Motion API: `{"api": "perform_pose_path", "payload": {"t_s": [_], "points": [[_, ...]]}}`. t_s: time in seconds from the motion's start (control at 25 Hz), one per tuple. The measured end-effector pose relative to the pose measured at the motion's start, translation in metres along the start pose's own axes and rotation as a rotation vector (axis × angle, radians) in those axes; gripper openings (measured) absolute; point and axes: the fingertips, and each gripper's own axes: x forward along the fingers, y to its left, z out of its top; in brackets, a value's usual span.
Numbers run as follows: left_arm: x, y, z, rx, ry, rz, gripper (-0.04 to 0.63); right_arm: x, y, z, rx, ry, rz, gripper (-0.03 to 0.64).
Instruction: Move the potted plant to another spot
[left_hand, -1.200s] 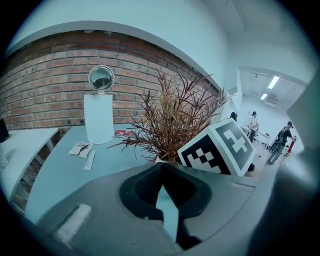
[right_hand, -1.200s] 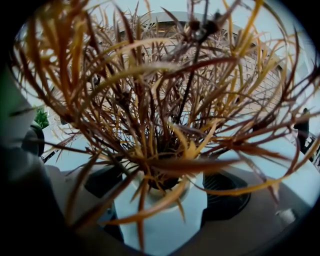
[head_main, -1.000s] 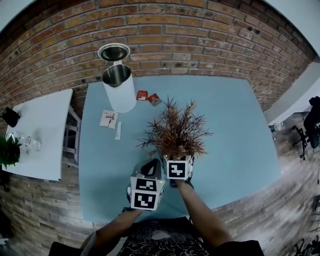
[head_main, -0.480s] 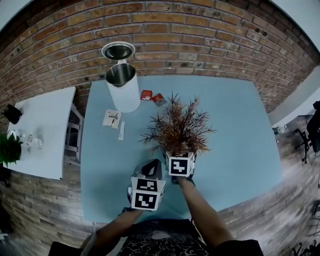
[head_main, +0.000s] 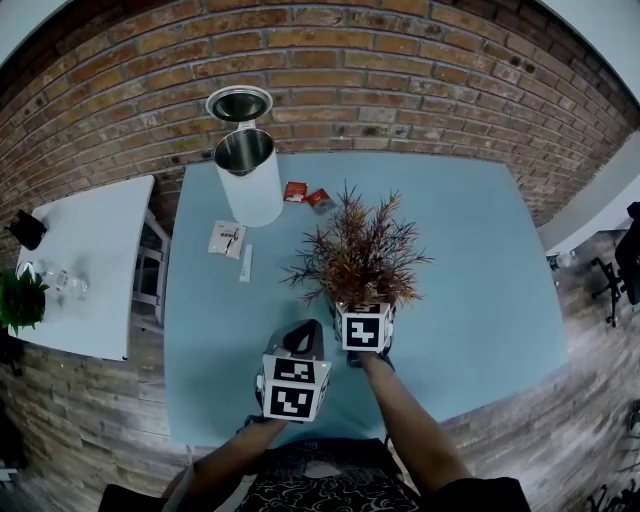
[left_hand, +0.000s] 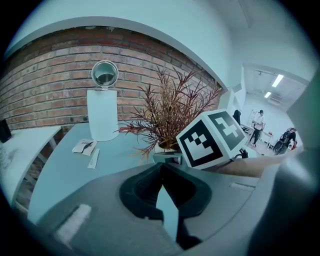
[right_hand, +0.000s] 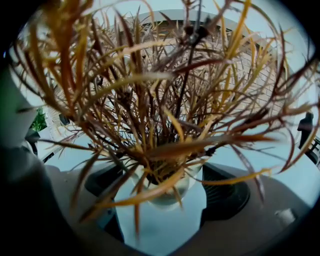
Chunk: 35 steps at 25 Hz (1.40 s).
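Note:
The potted plant (head_main: 360, 258), with dry red-brown fronds in a small white pot (right_hand: 170, 187), stands mid-table on the light blue table (head_main: 470, 260). My right gripper (right_hand: 161, 200) is open and level with the pot, one jaw on each side of it with little room to spare; whether they touch it is hidden by fronds. From the head view its marker cube (head_main: 363, 327) sits right at the plant's near side. My left gripper (left_hand: 161, 167) is shut on nothing and hovers nearer the front edge, left of the right one (head_main: 293, 385).
A white kettle (head_main: 247, 178) with its lid (head_main: 238, 103) flipped open stands at the back left by the brick wall. Red packets (head_main: 305, 194), a white packet (head_main: 225, 238) and a stick sachet (head_main: 245, 263) lie near it. A white side table (head_main: 80, 260) stands to the left.
The right gripper has edged slightly forward toward the plant's pot. The left gripper has stayed put, and the plant has not visibly shifted on the table.

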Motion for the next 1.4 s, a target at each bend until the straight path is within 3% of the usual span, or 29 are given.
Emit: {"api": "perform_pose_path", "payload": {"t_s": [0.72, 0.96, 1.4], "points": [[-0.033, -0.013, -0.009, 0.039, -0.04, -0.04, 0.0, -0.046, 0.021, -0.013, 0.021, -0.055, 0.021, 0.433], [-0.047, -0.02, -0.017, 0.045, -0.052, -0.062, 0.0, -0.071, 0.028, -0.027, 0.016, -0.055, 0.016, 0.333], [-0.06, -0.035, -0.026, 0.036, -0.065, -0.073, 0.0, -0.115, 0.03, -0.041, 0.006, -0.079, 0.004, 0.237]]}}
